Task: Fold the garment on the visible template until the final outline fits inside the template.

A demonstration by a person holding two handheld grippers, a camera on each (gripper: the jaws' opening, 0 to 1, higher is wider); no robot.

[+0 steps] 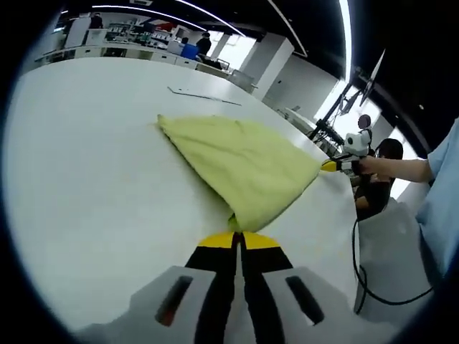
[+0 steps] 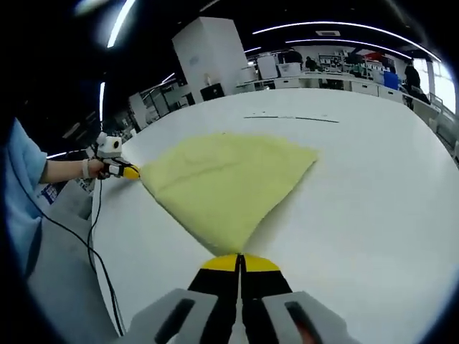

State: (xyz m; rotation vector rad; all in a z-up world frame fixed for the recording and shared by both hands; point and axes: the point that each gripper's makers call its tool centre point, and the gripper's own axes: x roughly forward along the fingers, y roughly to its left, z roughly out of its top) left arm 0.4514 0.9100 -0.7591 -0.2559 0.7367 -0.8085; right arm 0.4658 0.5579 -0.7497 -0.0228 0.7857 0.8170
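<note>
In the left gripper view, the left tool (image 1: 238, 239) has its two jaws pressed together on one corner of the yellow garment (image 1: 240, 166), so it holds the cloth there. From this corner the garment spreads away over the white surface (image 1: 93, 179) in a shape like a triangle. Its far right corner is held by the right tool (image 1: 331, 165), which comes in from the right, and a hand (image 1: 367, 165) is behind that tool. A black cable (image 1: 356, 265) hangs down near the edge of the surface.

In the right gripper view, the right tool (image 2: 240, 259) is also closed on a corner of the garment (image 2: 226, 185). The cloth widens away from the jaws and lies on the white surface (image 2: 373, 186). At its left corner the left tool (image 2: 130, 172) grips it, with a hand (image 2: 95, 168) and a light blue sleeve (image 2: 21, 186) behind. Further on the surface a thin dark line (image 2: 290, 117) is visible. I cannot tell whether it belongs to the template.
</note>
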